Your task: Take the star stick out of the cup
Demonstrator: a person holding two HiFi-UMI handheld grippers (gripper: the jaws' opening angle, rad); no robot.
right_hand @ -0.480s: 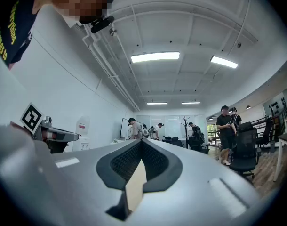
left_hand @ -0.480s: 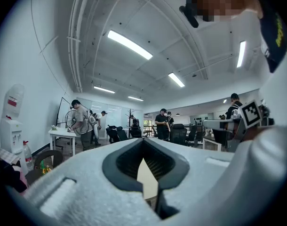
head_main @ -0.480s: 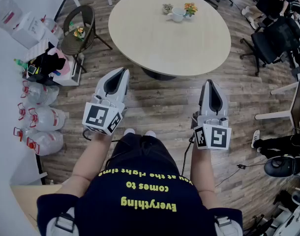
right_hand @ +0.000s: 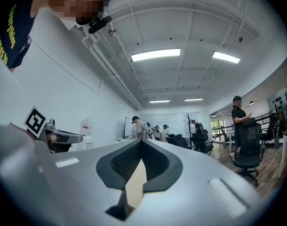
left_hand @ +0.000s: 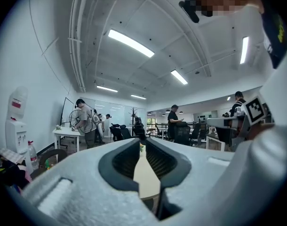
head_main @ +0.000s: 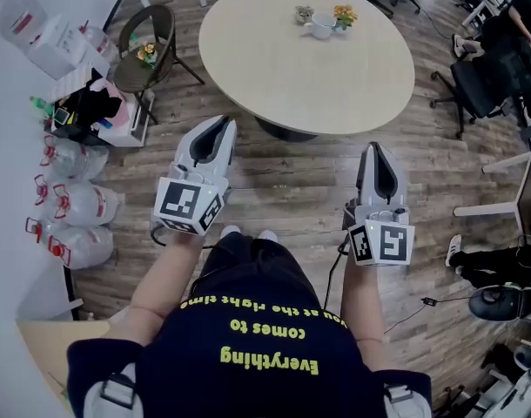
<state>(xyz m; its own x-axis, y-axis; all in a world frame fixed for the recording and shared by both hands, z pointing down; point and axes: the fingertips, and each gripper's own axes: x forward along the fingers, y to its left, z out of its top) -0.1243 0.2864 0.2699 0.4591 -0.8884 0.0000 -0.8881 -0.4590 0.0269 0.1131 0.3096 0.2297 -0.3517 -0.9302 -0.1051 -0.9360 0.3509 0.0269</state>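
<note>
A round beige table point(head_main: 274, 68) stands ahead of me on the wood floor. Near its far edge sits a white cup point(head_main: 320, 27), with something yellow-orange point(head_main: 341, 14) rising just behind it; it is too small to tell whether that is the star stick. A small pot point(head_main: 301, 13) stands beside them. My left gripper point(head_main: 226, 123) and right gripper point(head_main: 373, 147) are held side by side short of the table's near edge, both shut and holding nothing. In the left gripper view the left gripper point(left_hand: 142, 143) points across the table top, as does the right gripper point(right_hand: 141, 142) in its own view.
A wicker chair point(head_main: 148, 46) stands left of the table, beside clutter and several large water bottles point(head_main: 70, 207) along the wall. Office chairs point(head_main: 479, 85) and a seated person point(head_main: 509, 20) are at the right. Other people stand far off in the room.
The head view has shifted a little, so the table and both grippers sit slightly further right in the picture. Both grippers keep the same pose and stay shut.
</note>
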